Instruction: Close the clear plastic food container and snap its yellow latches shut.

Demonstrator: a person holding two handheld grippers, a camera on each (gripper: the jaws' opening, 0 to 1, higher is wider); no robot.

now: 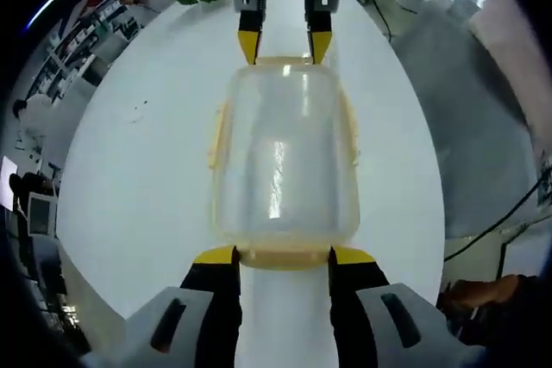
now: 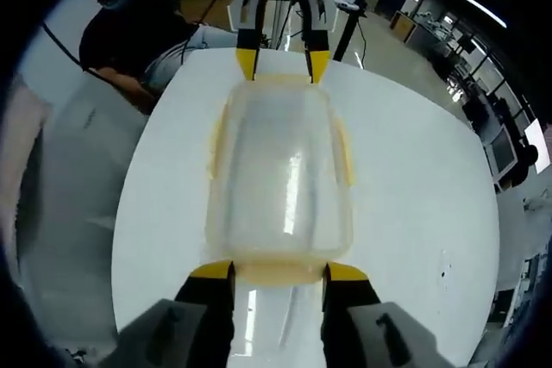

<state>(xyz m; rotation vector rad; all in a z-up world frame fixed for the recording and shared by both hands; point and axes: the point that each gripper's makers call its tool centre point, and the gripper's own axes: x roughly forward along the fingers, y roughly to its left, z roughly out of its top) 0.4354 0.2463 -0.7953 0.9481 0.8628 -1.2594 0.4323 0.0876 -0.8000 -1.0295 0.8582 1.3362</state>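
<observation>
- My left gripper [image 1: 283, 255], jaws spread, brackets the container's [image 1: 285, 157] near end latch [image 1: 283, 258].
- My right gripper [image 2: 278, 271], jaws spread, meets the far latch [image 2: 278, 275] on the white table [image 2: 414, 178].

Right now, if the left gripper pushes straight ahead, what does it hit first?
The left gripper would meet the near end of the clear container, at its yellow end latch, which its jaws already flank; actual contact is unclear.
</observation>
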